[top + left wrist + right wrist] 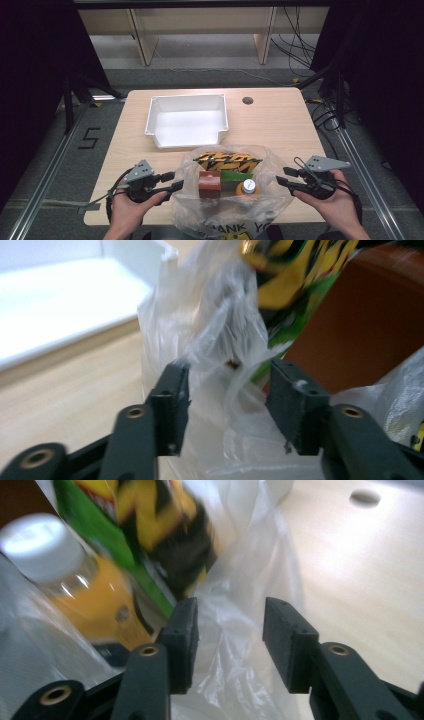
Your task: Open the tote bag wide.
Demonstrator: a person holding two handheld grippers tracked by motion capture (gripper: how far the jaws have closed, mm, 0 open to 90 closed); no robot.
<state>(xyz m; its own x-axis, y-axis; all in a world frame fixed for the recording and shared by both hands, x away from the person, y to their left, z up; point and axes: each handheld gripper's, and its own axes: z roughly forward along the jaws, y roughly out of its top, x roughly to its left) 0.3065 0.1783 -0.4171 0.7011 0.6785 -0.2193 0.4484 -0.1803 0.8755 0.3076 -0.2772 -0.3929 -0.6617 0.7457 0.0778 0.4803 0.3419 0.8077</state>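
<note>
A clear plastic bag [227, 212] lies at the table's near edge. It holds a yellow-and-black snack packet [227, 161], a red-brown box [209, 182], a green packet [236, 176] and an orange bottle with a white cap [248, 187]. My left gripper [172, 181] is at the bag's left side, open. In the left gripper view loose bag film [215, 315] lies between the left gripper's [227, 390] jaws, unpinched, with the box [360, 325] behind. My right gripper [281, 176] is open at the bag's right side. The right gripper [230, 630] has film [250, 580] in its gap, beside the bottle [75, 590].
An empty white bin [187, 125] stands behind the bag at mid-table, and its floor [60, 300] is in the left gripper view. A round cable hole [247, 100] sits at the far right of the wooden tabletop. Bare wood lies on both sides of the bag.
</note>
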